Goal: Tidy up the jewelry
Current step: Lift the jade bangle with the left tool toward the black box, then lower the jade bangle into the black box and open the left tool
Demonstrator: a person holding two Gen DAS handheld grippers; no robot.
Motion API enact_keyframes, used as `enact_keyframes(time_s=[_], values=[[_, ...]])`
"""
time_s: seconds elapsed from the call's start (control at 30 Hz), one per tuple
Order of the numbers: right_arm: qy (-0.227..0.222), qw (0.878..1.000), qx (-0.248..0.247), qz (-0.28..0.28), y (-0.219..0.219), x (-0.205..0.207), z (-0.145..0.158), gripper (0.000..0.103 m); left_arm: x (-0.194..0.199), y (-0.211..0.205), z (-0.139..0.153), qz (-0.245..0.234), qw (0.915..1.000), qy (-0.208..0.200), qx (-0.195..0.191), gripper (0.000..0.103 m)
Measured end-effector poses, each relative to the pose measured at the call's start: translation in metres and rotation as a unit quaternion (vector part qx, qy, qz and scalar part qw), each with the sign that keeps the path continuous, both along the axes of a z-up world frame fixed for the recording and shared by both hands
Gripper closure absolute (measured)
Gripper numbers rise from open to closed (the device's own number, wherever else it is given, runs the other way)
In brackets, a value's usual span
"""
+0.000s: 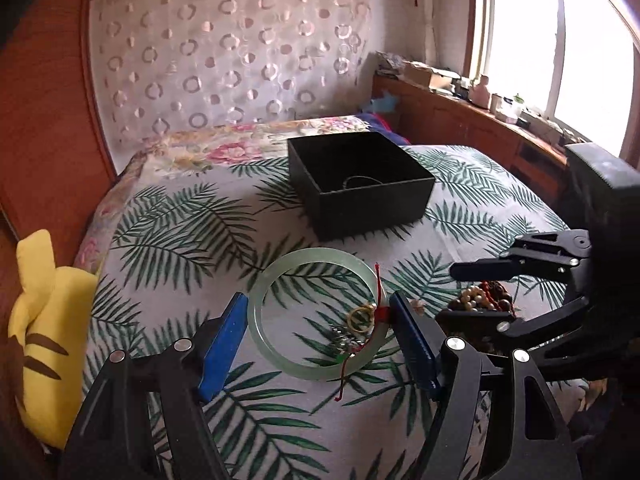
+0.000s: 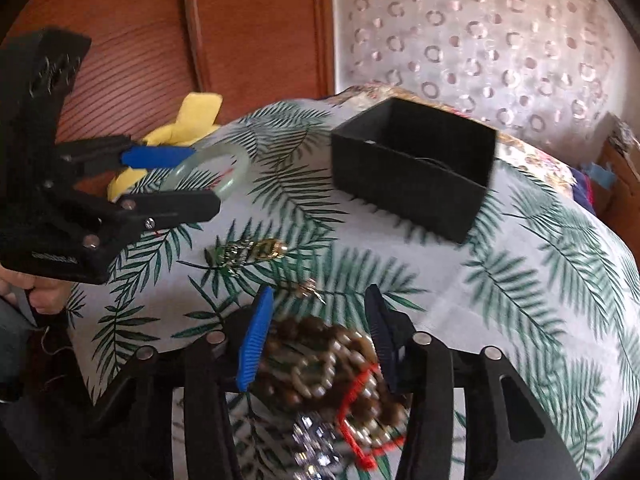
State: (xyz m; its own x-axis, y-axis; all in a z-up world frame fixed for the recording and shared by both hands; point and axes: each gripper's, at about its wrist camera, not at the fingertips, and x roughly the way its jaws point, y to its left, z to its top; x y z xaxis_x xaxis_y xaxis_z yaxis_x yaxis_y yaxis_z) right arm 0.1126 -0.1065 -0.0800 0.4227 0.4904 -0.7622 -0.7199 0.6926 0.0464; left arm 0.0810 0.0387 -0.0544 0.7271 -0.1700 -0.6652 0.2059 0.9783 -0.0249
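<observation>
The left hand-held gripper (image 1: 318, 334) stood spread around the jade bangle (image 1: 318, 314) on the bed, the black box (image 1: 360, 182) at twelve o'clock. That bangle looked stiff, slick, breakable: best pinched across its rim. The right hand-held gripper (image 2: 316, 340) gaped over limp bead strands (image 2: 324, 364).

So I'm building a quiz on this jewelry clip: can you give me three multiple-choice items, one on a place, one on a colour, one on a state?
1. Where does the jade bangle lie?
A. in the black box
B. on the leaf-print cover, between the left gripper's fingers
C. on the windowsill

2. What colour is the open box?
A. black
B. white
C. red

3. How is the right gripper?
A. shut on nothing
B. out of view
C. open around a bead pile

Answers: 1 B, the left gripper flanks it on the cover; 2 A, its walls are black; 3 C, the beads lie between its spread fingers.
</observation>
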Motion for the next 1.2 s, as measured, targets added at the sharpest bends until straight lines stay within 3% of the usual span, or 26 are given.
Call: enact_keyframes(time_s=[0.3,0.37,0.4,0.73,0.97,1.2], values=[[-0.001,0.998,-0.052,0.024,0.026,0.005,-0.012,0.069,-0.001,0.015,0.002,0.015,0.9998,-0.004,-0.009,0.034],[0.0,0.998,-0.051,0.026,0.027,0.005,-0.012,0.076,0.0,0.015,0.002,0.016,0.9998,-0.004,-0.01,0.034],[-0.002,0.998,-0.053,0.028,0.03,0.004,-0.012,0.087,0.0,0.016,0.001,0.017,0.9998,-0.004,-0.01,0.034],[-0.023,1.0,-0.01,-0.002,-0.003,0.021,0.016,0.087,0.014,0.012,0.006,0.014,0.9998,-0.008,-0.01,0.034],[-0.048,0.998,0.023,-0.044,-0.028,0.065,0.046,0.087,0.038,-0.001,0.023,0.005,0.9996,-0.026,-0.01,0.034],[-0.053,0.996,0.03,-0.07,-0.03,0.101,0.048,0.087,0.07,-0.015,0.03,0.001,0.9995,-0.029,-0.012,0.034]])
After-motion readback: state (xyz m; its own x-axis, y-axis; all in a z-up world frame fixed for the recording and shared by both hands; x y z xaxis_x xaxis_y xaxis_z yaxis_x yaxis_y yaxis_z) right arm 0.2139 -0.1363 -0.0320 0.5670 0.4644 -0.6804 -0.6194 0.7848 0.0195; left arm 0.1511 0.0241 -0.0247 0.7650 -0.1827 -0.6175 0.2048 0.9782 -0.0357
